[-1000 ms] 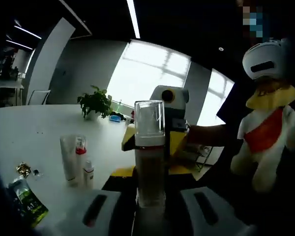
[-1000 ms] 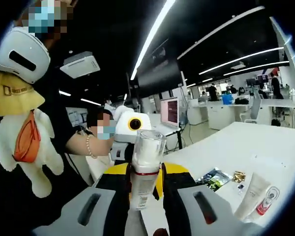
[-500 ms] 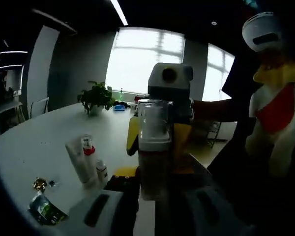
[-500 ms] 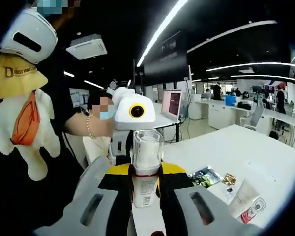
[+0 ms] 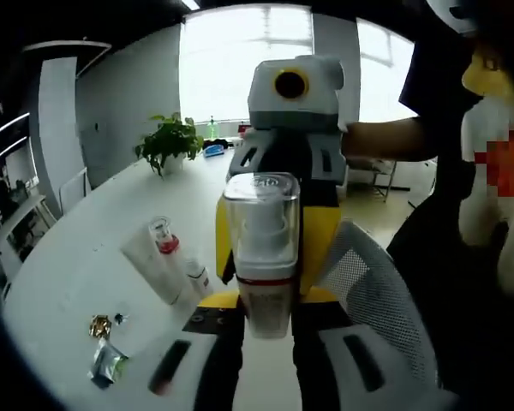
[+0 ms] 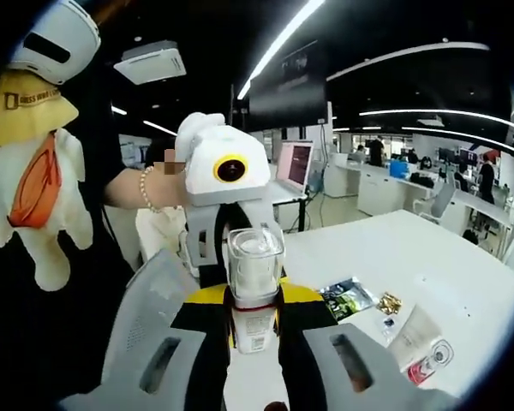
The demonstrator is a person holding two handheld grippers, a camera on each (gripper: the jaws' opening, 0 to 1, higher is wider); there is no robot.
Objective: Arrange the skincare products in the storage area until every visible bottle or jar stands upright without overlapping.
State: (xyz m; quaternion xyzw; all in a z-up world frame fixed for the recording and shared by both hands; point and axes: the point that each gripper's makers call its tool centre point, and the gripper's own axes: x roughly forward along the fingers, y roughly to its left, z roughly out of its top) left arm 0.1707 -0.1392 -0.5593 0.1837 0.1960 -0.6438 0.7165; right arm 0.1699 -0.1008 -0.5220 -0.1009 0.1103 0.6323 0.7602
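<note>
Bottle (image 5: pixel 262 257) with clear cap, upright, held in mid-air above the table (image 5: pixel 86 257) edge, between both grippers. Left gripper (image 5: pixel 265 360) jaws closed on the lower part of the bottle; in the left gripper view the right gripper's yellow jaws sit on either side of the bottle behind it. Right gripper (image 6: pixel 255 360) also clamped on the same bottle (image 6: pixel 255 278), label facing the camera, with the left gripper's yellow jaws visible beside it. Bottle is not on the table.

On the white table in the left gripper view: a tube (image 5: pixel 158 265) with a red band, standing cap-down, a small white bottle (image 5: pixel 195 276) just beside it, a gold wrapper (image 5: pixel 100 326) and a green sachet (image 5: pixel 109 364) near the table edge. Right gripper view shows the tube (image 6: pixel 420 338) lying tilted, the sachet (image 6: pixel 344 297) and the wrapper (image 6: pixel 387 302) near it. A potted plant (image 5: pixel 171 141) stands far back on the table. A mesh chair back (image 5: pixel 373 300) is just beside the grippers. A person's hand (image 6: pixel 158 184) holds the left gripper; a plush toy (image 6: pixel 34 180) hangs at the person's front.
</note>
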